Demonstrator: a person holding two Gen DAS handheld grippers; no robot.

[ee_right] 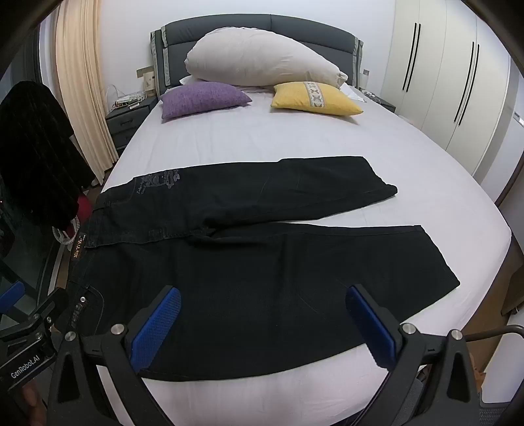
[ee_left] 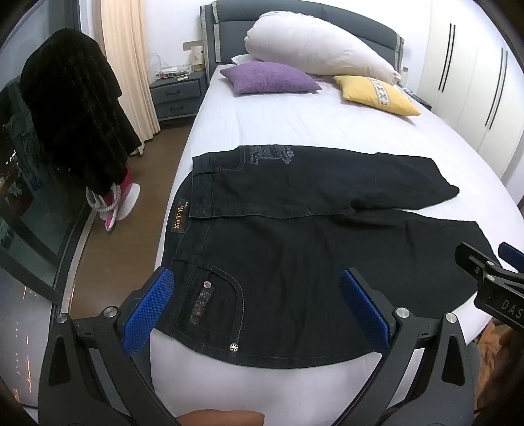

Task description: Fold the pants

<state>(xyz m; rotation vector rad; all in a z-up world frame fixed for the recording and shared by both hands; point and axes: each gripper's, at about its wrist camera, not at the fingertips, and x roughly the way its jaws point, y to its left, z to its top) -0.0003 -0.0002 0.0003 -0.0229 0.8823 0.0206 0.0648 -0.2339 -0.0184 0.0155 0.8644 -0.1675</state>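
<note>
At the far left we are seeing a dark garment (ee_left: 75, 108) hanging beside a cream curtain (ee_left: 126, 62), with a grey nightstand (ee_left: 177, 95) standing just past it against the wall. Moving right, we are holding the left gripper (ee_left: 258, 311) tilted down over the near left part of the bed (ee_left: 278, 127), its blue pads (ee_left: 149, 308) standing wide apart and pressing on nothing — the waistband end of the pants (ee_left: 294, 268) is lying below and between them, with the studded pocket (ee_left: 213, 304) showing just right of the left pad. The black pants are lying spread flat across the near half of the white sheet, waist toward the left edge of the bed and both legs running off to the right, the far leg bearing a pale print near the hip and the two legs parting slightly toward their hems. Farther right, we are holding the right gripper (ee_right: 262, 324) over the near leg, likewise tilted down; its fingers are gaping wide too, and nothing is being gripped. At the far end of the bed a purple cushion (ee_right: 203, 98), a long white pillow (ee_right: 262, 62) and a yellow cushion (ee_right: 314, 98) are resting against the grey headboard (ee_right: 229, 26), and at the far right a white wardrobe (ee_right: 452, 75) is standing along the wall.
</note>
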